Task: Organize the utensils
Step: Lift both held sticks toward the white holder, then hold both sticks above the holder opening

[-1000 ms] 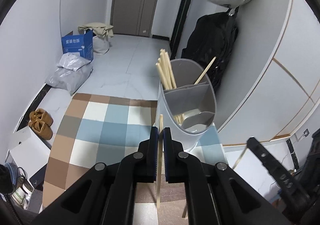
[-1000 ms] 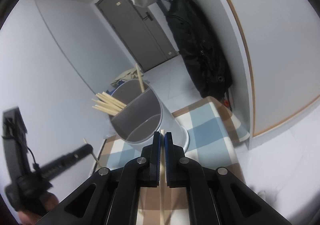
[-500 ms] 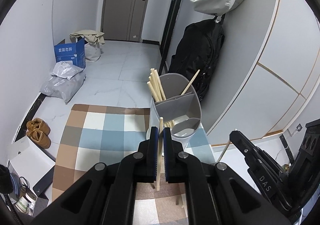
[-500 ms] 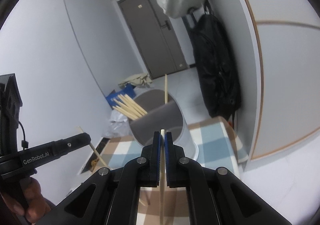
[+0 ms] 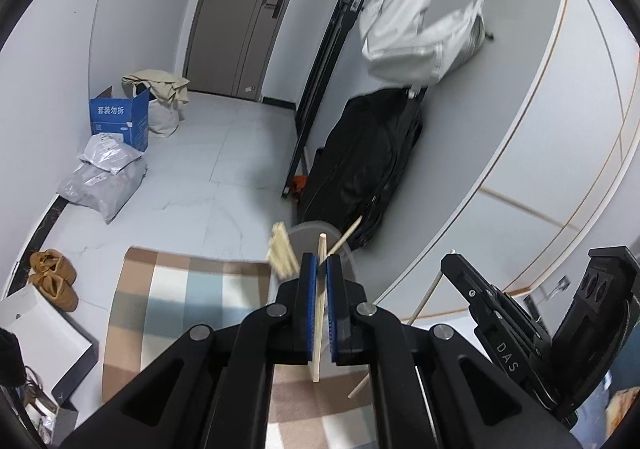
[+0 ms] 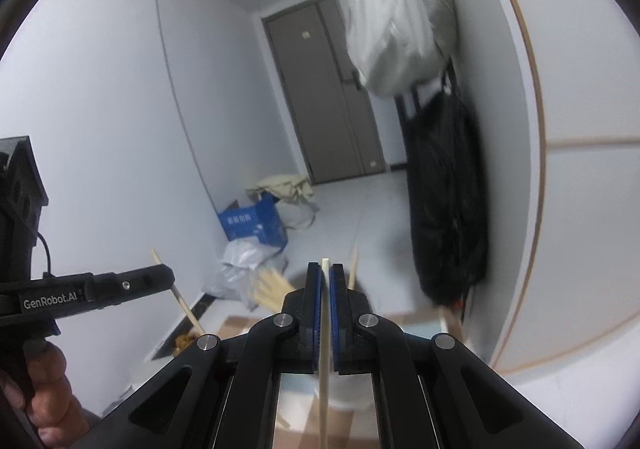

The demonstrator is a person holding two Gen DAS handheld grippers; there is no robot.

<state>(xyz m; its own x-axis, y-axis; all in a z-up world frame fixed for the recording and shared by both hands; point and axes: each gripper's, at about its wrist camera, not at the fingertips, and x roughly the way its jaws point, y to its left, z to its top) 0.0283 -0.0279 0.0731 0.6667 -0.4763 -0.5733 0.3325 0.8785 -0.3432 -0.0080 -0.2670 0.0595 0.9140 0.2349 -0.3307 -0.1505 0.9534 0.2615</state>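
left wrist view: the left tool (image 5: 319,269) is clamped tight on one wooden chopstick (image 5: 319,313), which stands nearly upright between the blue pads. just beyond the tips sits the grey utensil holder (image 5: 316,229) on the checked worktop (image 5: 180,289), with a blurred bundle of chopsticks (image 5: 282,253) in it. right wrist view: the right tool (image 6: 325,277) is likewise pinched shut on a second chopstick (image 6: 325,369), above the same holder, whose compartments cannot be made out.

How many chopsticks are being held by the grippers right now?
2. One chopstick is pinched upright in the left gripper, and another chopstick in the right gripper. More sit in the gray holder, partly hidden.
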